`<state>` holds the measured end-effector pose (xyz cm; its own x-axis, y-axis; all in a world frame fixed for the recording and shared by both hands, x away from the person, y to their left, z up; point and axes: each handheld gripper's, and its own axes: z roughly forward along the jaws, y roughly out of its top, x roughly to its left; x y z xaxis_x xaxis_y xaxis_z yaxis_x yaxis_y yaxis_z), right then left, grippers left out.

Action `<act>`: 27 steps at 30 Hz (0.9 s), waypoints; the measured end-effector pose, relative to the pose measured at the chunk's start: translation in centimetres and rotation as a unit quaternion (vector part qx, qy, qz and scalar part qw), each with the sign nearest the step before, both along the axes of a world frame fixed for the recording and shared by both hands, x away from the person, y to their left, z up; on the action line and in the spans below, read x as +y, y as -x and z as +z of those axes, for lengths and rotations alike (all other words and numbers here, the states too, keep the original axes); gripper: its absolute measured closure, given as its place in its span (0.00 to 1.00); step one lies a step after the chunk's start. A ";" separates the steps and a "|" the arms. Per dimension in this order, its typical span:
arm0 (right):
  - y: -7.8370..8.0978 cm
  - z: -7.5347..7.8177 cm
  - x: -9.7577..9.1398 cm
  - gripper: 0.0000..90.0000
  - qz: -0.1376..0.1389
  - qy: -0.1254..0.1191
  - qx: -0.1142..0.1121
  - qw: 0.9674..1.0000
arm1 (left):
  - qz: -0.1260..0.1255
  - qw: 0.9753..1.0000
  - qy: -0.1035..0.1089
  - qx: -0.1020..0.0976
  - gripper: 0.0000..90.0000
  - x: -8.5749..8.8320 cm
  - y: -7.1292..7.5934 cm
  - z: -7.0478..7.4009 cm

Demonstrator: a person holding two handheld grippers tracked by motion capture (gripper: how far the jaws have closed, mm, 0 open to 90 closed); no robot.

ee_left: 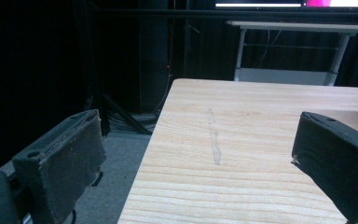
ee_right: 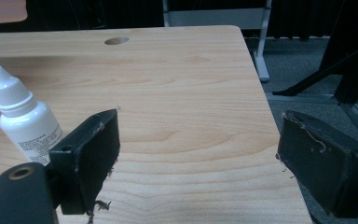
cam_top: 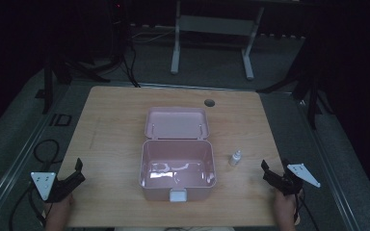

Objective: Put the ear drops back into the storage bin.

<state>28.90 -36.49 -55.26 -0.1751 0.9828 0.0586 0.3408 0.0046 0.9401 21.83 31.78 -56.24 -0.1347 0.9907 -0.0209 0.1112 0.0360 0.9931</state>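
The upright dropper bottle point(ee_right: 25, 126) stands just left of the right gripper point(cam_top: 275, 173), outside its released, empty jaws (the left gripper point(cam_top: 77, 174), also released, sits well apart).

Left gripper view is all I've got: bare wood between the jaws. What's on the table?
Observer: A pink box sits mid-table in the high view, lid swung back, nothing visible inside.
Operator: Anything else?
Observer: A small white dropper bottle stands upright just right of the box, apart from it.
Operator: Right gripper holding it?
Observer: No. The right gripper is open with bare table between its jaws; in its own view the bottle stands beyond and outside one jaw.
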 end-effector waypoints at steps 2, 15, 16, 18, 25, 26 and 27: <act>-0.2 0.0 0.1 0.14 0.004 0.010 0.005 1.000 | -0.001 1.000 0.002 -0.001 0.03 0.0 0.0 0.0; -1.4 0.1 0.9 0.14 0.071 0.040 0.073 0.994 | -0.004 1.000 0.003 -0.001 0.03 0.0 0.0 0.0; -1.4 0.1 1.0 0.15 0.083 0.044 0.080 0.992 | -0.007 1.000 0.002 -0.001 0.03 -0.1 0.0 0.0; -1.6 0.2 1.3 0.15 0.111 0.052 0.104 0.987 | -0.008 1.000 0.002 0.001 0.03 -0.1 0.0 0.0; -2.1 -0.2 2.9 0.16 0.186 0.109 0.163 0.963 | -0.009 1.000 0.003 -0.002 0.03 -0.1 0.0 0.0; -2.1 -0.1 3.1 0.16 0.198 0.114 0.173 0.958 | -0.011 1.000 0.004 -0.001 0.03 -0.1 0.0 0.0; -2.2 -0.1 3.3 0.16 0.209 0.117 0.182 0.954 | -0.011 1.000 0.004 -0.002 0.03 -0.1 0.0 0.0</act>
